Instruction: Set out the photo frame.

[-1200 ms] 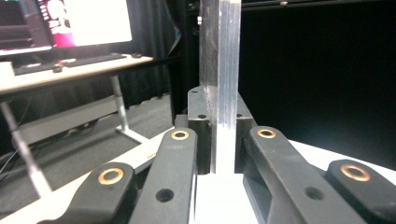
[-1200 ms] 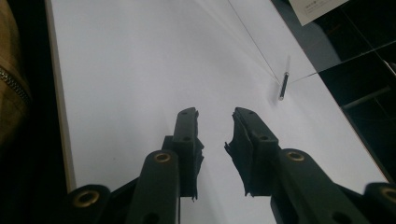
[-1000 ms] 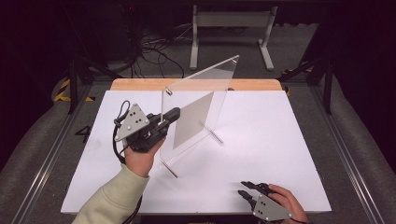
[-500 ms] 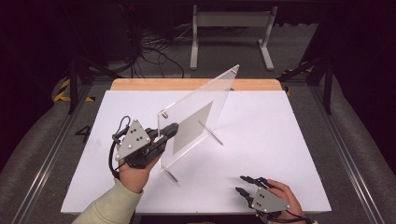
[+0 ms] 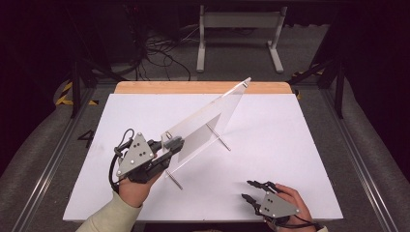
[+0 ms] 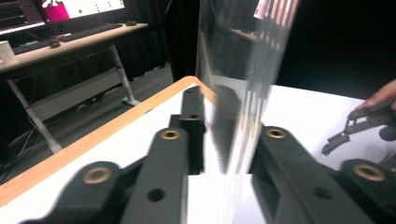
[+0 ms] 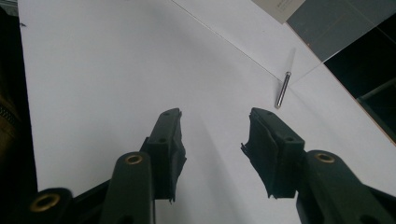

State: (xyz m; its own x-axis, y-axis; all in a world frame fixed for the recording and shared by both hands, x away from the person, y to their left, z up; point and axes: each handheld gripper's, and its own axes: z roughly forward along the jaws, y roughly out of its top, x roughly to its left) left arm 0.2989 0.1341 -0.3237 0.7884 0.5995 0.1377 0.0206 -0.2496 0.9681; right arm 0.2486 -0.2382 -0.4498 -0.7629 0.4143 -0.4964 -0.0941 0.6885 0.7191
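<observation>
Clear acrylic stand (image 5: 208,123) leans mid-desk, not yet settled. Left gripper (image 5: 173,145) straddles its near edge, jaws just easing apart. Right gripper (image 5: 252,189) open, empty, near front edge.

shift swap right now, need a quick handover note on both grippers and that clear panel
Left gripper: jaws astride the near edge of the clear acrylic panel; they have just been opening, and a gap shows beside the sheet in the left gripper view, so no firm grip.
Right gripper: open, nothing between the jaws, low over the white table at the near right, jaws just opening.
Panel: leaning on its metal rod feet, mid-table.
Done: panel set down.
Left: probably withdraw the left gripper and check the panel is steady.
</observation>
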